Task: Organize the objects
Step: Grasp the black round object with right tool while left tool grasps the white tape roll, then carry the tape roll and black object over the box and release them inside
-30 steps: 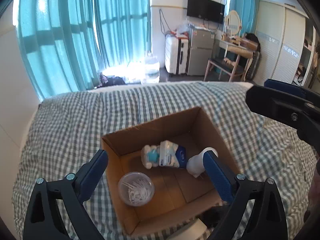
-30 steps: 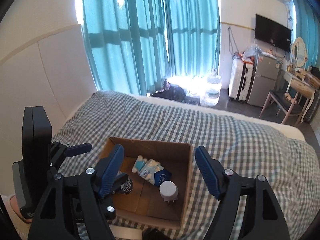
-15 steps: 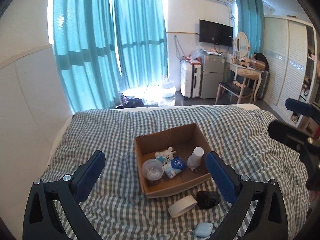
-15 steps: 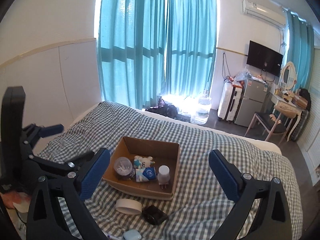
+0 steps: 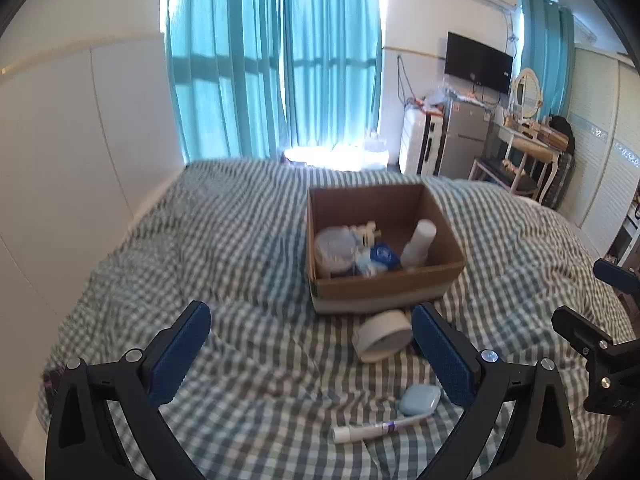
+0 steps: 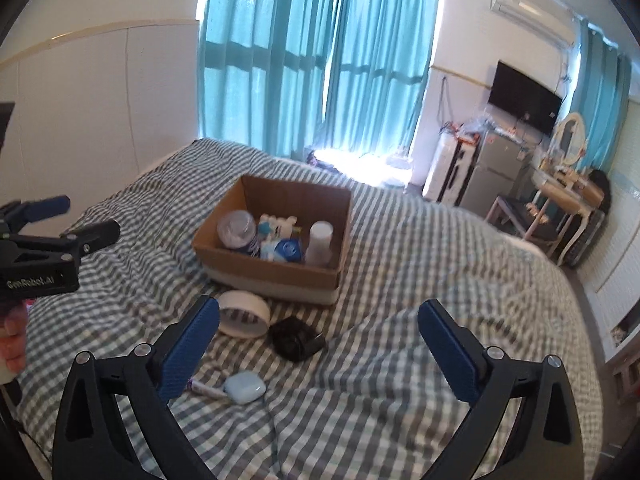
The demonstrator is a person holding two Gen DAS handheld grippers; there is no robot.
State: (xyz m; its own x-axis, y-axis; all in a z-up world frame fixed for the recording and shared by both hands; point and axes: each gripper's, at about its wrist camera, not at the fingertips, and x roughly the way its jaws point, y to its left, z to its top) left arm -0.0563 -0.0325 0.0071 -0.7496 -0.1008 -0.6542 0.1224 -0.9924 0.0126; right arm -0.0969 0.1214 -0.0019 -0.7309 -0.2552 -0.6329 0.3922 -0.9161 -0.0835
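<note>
Both grippers — left (image 5: 310,350), right (image 6: 320,344) — jaws wide apart, empty, above cardboard box (image 6: 276,276).

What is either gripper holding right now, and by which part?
Nothing. The left gripper and right gripper are both open and empty above the bed.

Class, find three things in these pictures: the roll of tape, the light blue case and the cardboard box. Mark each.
Roll of tape (image 6: 243,314), right wrist view, on its outer band.
Light blue case (image 5: 420,399), left wrist view, on its lid.
Cardboard box (image 6: 276,271), right wrist view, on its near wall.
</note>
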